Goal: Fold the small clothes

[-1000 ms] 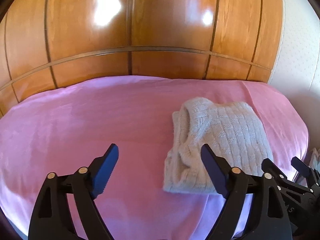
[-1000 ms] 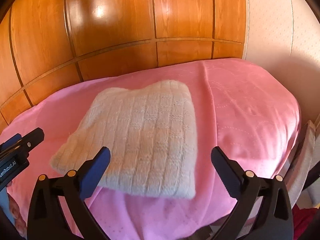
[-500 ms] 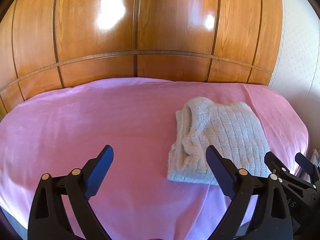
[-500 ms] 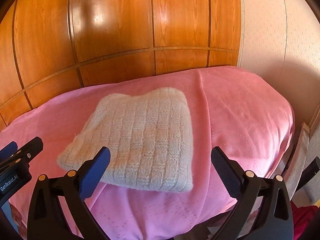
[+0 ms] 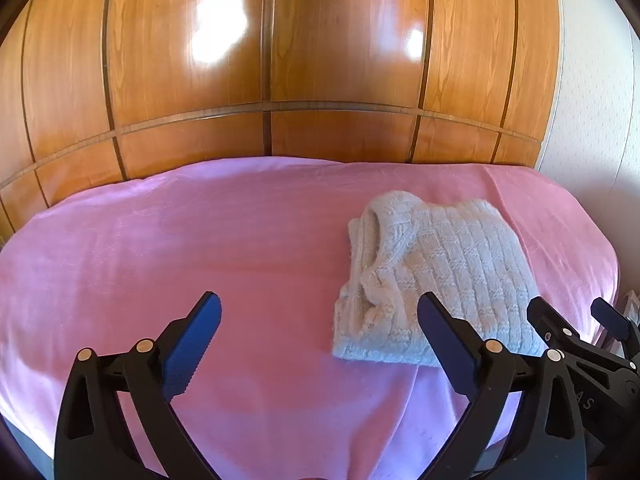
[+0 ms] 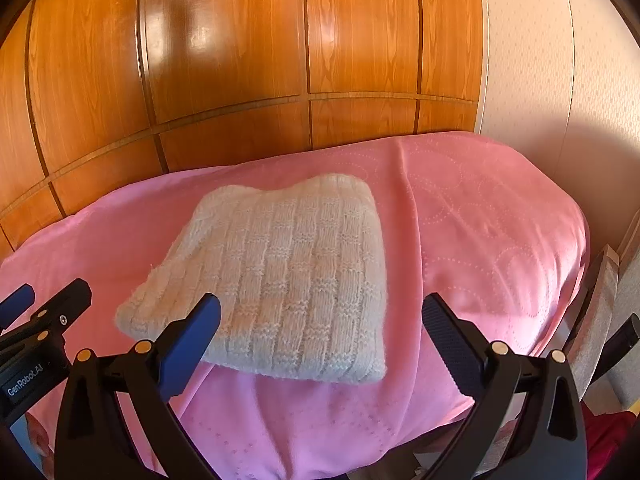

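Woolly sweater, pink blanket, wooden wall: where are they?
Woolly sweater [image 6: 288, 276]: right wrist view, middle of its knitted top.
Pink blanket [image 5: 180, 240]: left wrist view, bare stretch.
Wooden wall [image 5: 340, 40]: left wrist view, glossy panel.

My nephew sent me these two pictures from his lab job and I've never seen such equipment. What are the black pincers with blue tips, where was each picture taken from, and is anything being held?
No machine arm here: a person holds a black hand-held two-finger gripper in each hand, and each carries a wide-angle camera looking forward along its blue-padded fingers.

One picture comes from the left gripper, the other from the right gripper; each also shows the neighbouring gripper at its edge.

On the pink bedspread lies a folded cream cable-knit sweater, in front of glossy wooden wardrobe panels.

Nothing is held. The left gripper's jaws are opening with only bedspread between them, and the right gripper's jaws stand wide apart, clear of the sweater.
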{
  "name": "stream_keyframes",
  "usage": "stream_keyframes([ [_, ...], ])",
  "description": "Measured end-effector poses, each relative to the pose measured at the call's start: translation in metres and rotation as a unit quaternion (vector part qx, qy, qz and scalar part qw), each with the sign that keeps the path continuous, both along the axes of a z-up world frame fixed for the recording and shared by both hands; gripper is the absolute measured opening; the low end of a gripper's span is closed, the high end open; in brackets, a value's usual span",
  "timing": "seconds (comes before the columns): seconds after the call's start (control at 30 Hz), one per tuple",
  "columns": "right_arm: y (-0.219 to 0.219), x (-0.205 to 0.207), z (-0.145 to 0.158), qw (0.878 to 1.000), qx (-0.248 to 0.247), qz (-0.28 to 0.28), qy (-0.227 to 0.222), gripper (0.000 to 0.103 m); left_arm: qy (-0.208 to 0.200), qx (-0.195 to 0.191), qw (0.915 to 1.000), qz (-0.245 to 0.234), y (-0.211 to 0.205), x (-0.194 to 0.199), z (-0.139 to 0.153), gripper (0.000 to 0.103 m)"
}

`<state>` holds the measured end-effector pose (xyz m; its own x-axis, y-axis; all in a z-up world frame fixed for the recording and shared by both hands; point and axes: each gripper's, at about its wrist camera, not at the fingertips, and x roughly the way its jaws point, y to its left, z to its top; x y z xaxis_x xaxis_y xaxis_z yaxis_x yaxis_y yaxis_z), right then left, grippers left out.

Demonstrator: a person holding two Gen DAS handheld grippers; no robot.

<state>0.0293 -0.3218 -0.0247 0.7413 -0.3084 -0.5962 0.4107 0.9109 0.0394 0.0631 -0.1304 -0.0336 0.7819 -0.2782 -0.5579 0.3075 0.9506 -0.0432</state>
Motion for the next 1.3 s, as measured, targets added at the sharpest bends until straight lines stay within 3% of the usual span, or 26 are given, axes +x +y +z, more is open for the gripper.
stream_keyframes([
  [0.83, 0.003, -0.001, 0.0, 1.0, -0.011, 0.005, -0.002, 0.101, -0.007, 0.01, 0.9999, -0.009, -0.008, -0.006, 0.001, 0.099],
  [1.3, -0.003, 0.006, -0.009, 1.0, -0.001, 0.006, 0.007, 0.101, 0.01, 0.01, 0.9998, -0.013, -0.012, -0.001, -0.002, 0.099],
])
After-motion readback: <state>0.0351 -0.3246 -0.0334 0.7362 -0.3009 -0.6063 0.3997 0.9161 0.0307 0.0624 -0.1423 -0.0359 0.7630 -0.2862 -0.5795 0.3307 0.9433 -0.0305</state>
